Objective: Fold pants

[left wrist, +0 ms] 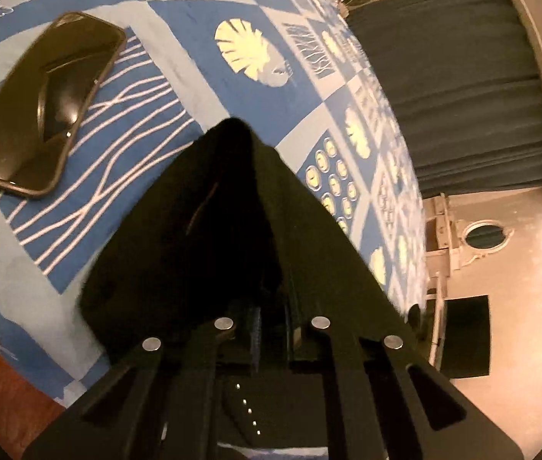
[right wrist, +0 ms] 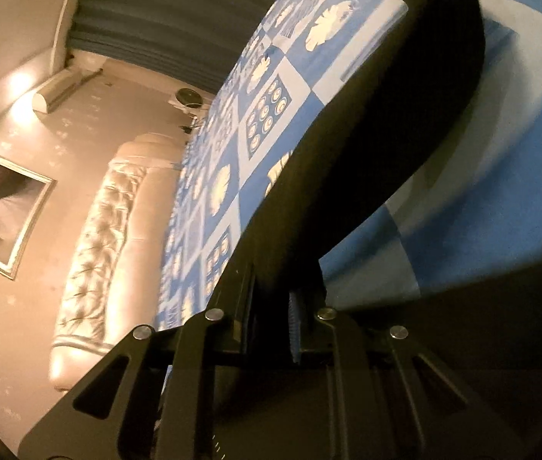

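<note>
- Our left gripper [left wrist: 242, 130] is pinching the black pants [left wrist: 179, 237]; a phone [left wrist: 45, 103] is lying left of it on the bed [left wrist: 209, 61].
- Our right gripper [right wrist: 290, 268] is pinching the pants [right wrist: 378, 145] too.

Phone [left wrist: 45, 103] lies on bed [left wrist: 202, 19] left of left gripper [left wrist: 240, 130]; bare cover ahead and right. Black pants [right wrist: 405, 122] hang across right gripper's [right wrist: 282, 268] path; headboard [right wrist: 106, 237] far left.
</note>
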{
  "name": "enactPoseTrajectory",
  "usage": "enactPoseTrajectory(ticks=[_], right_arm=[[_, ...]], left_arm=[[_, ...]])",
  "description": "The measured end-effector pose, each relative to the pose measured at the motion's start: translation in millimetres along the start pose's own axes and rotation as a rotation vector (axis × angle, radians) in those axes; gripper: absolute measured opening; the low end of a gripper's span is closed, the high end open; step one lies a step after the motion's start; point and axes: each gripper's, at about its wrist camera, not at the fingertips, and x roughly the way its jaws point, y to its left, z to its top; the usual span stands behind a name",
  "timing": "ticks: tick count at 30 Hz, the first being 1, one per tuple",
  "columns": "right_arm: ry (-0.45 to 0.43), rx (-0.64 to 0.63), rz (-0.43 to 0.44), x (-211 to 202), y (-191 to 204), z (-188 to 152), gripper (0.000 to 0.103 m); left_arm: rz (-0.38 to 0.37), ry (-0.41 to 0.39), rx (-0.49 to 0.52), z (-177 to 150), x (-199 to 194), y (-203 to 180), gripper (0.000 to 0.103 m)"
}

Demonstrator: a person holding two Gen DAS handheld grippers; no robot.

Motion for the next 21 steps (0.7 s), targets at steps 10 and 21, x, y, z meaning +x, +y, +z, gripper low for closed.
enactPoseTrajectory(ticks=[10,21], right_arm=[[-0.033,0.126,0.012,-18,-27,-14,0.029],[-0.205,0.154,-0.07,-58,-34,-3,0.058]], left_arm=[[0.032,0.074,-0.048,-12,8,31,0.009],[0.039,0.072,-0.045,-11,13,32,0.009]])
